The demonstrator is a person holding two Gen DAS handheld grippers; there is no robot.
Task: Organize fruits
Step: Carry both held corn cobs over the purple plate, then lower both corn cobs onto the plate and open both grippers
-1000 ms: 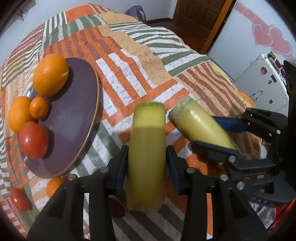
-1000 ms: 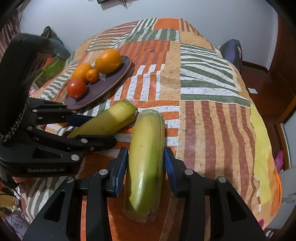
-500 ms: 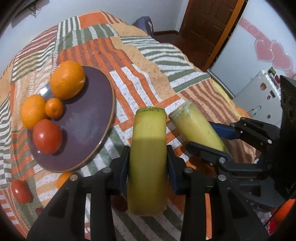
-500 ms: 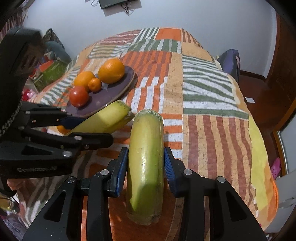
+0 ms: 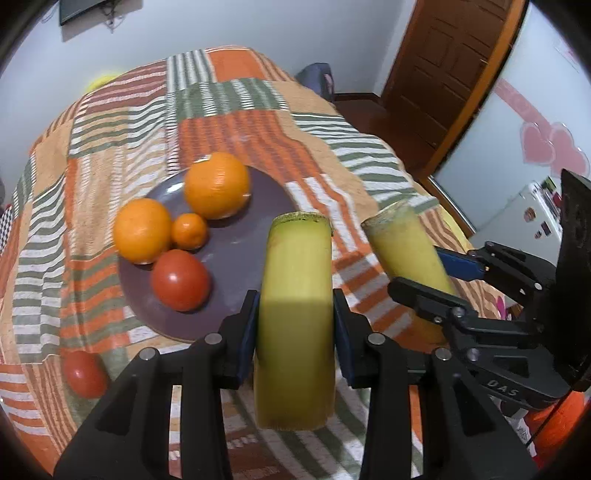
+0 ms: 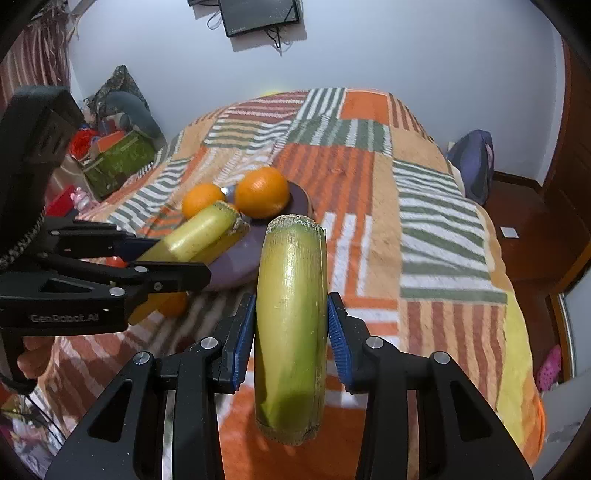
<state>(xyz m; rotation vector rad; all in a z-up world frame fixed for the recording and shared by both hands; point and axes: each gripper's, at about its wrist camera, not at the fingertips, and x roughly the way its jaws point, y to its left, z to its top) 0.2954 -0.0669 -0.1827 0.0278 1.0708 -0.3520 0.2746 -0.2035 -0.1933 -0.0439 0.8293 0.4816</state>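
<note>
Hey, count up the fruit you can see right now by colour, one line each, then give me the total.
Orange: 3, all on the purple plate: large orange, medium orange, small orange.
Red: 2, tomato on the plate, tomato on the blanket.
Yellow-green: 2, one cut stalk piece in the left gripper, one in the right gripper.
Total: 7, plus a partly hidden orange thing I can't identify.

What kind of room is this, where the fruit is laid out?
Most likely a bedroom in a home: the plate of fruit sits on a bed under a striped patchwork blanket, with a wooden door and a screen on the wall.
</note>
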